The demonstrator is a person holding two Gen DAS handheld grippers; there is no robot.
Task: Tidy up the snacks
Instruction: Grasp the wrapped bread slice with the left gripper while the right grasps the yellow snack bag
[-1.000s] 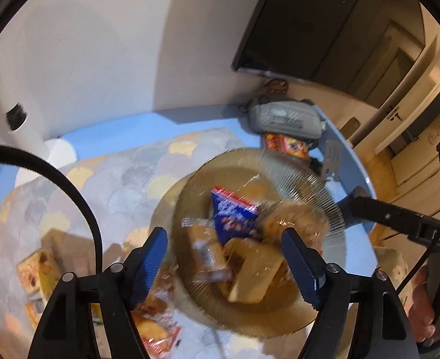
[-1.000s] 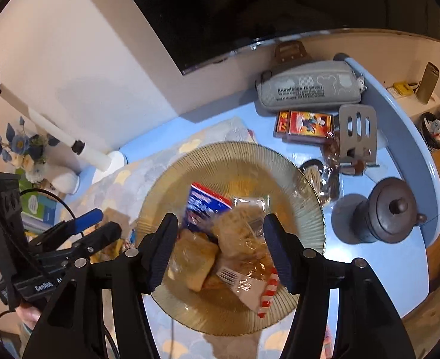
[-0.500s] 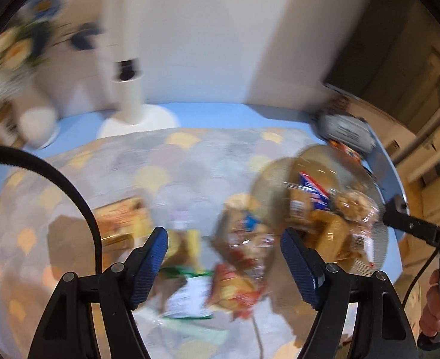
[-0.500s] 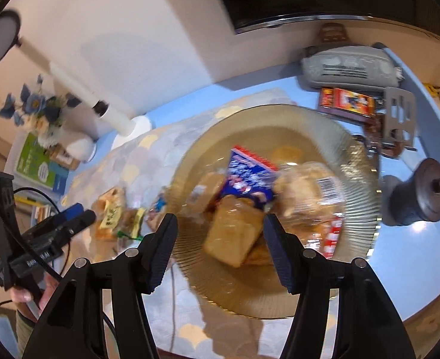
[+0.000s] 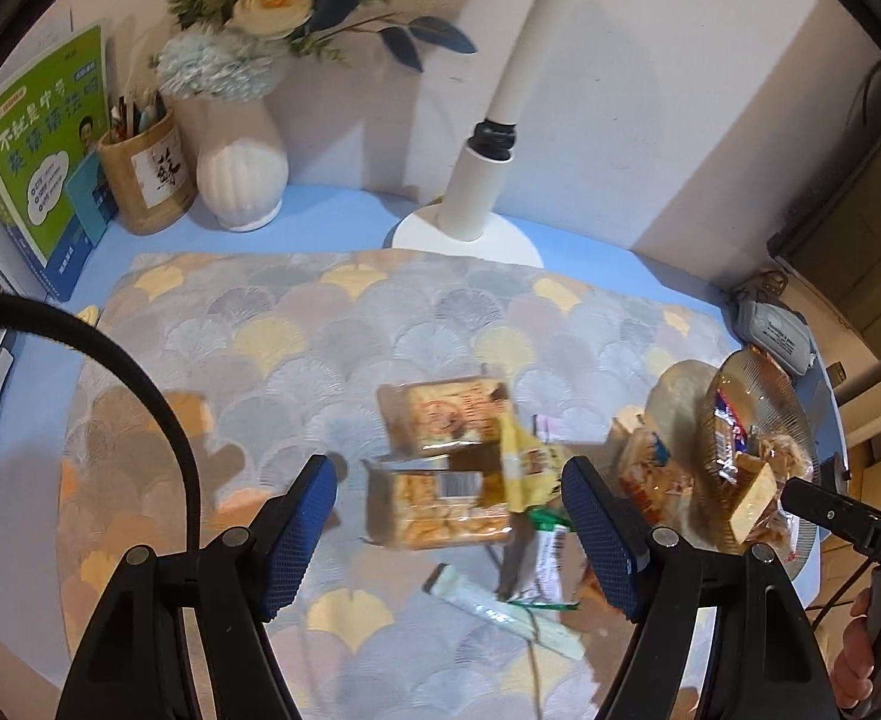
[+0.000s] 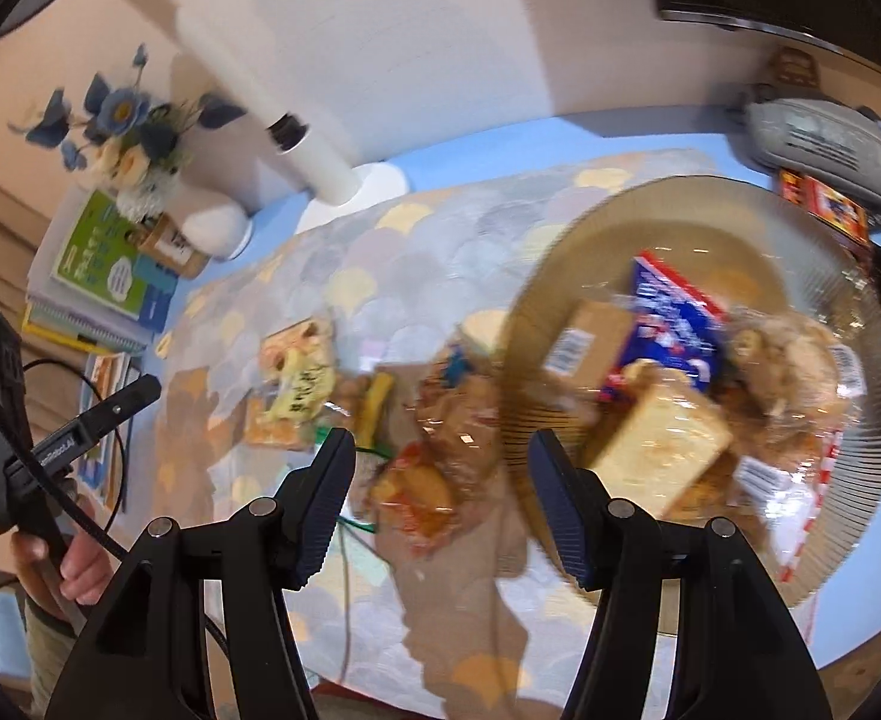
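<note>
The snack packets point(image 5: 446, 468) lie loose on the fan-patterned mat point(image 5: 296, 336), more heaped on the ribbed amber plate point(image 6: 710, 210) at its right end; their print is too blurred to read. The left gripper point(image 5: 449, 522) tilts down over the loose packets, spread and empty, the right gripper point(image 6: 440, 498) likewise beside the plate's rim. On the blue counter point(image 5: 332, 210), a green book point(image 5: 44, 150) shows Chinese characters.

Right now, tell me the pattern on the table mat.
The mat has fan-shaped scallops in grey, beige and yellow, clearest in the left wrist view.
</note>
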